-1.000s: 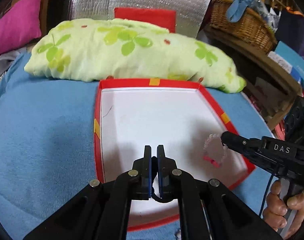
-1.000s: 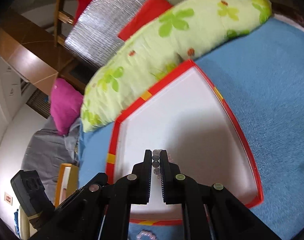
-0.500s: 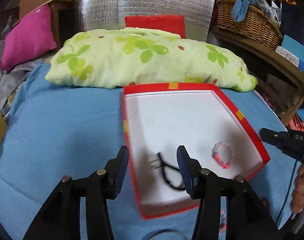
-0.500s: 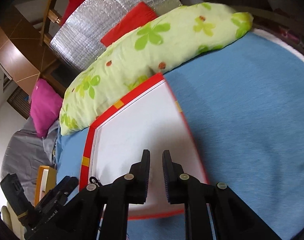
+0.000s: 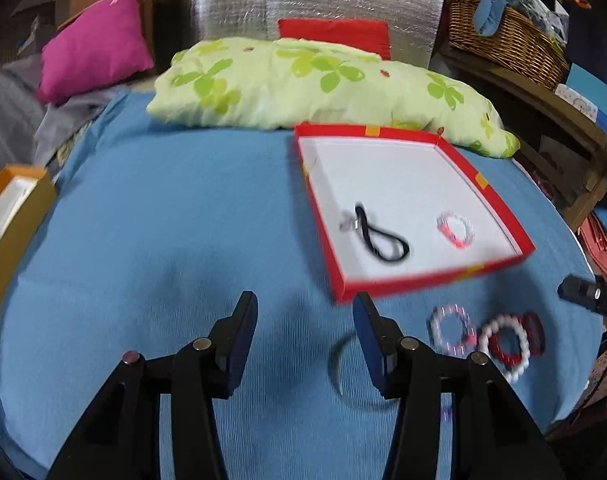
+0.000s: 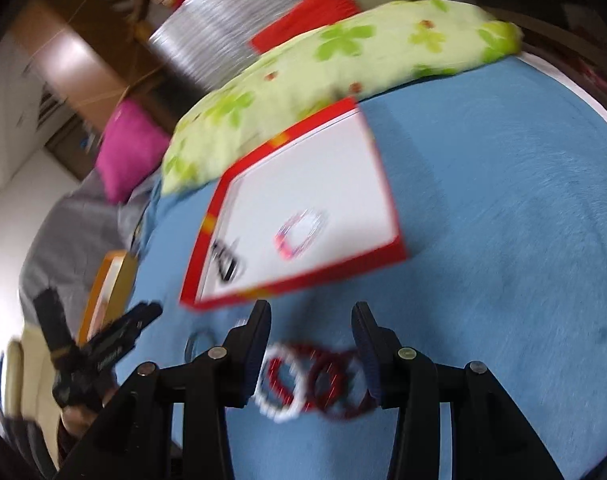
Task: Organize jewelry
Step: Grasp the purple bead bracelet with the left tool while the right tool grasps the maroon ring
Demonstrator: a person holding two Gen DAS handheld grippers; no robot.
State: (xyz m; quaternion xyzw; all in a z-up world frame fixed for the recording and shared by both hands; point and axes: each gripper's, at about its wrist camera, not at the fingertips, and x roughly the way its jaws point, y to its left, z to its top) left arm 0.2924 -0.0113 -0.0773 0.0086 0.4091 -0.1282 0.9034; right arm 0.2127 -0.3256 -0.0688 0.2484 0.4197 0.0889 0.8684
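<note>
My left gripper hovers over the blue blanket with its fingers spread wide and nothing between them. The red box with the white floor lies at my 1 o'clock, near the green leaf-print pillow behind it. Inside it rest 2 pieces: a black cord loop with a small metal charm toward the left side, and a pink-and-white bead bracelet toward the right, well apart from each other.

On the blanket in front of the box, at my 3 o'clock, lie a pale bead bracelet, a white bead bracelet and a dark red bracelet, overlapping one another. A thin grey ring lies partly hidden behind my right-hand finger.

My right gripper also has its fingers released, held above the red and white bracelets; blur hides the details. An orange box sits at my 9 o'clock.
</note>
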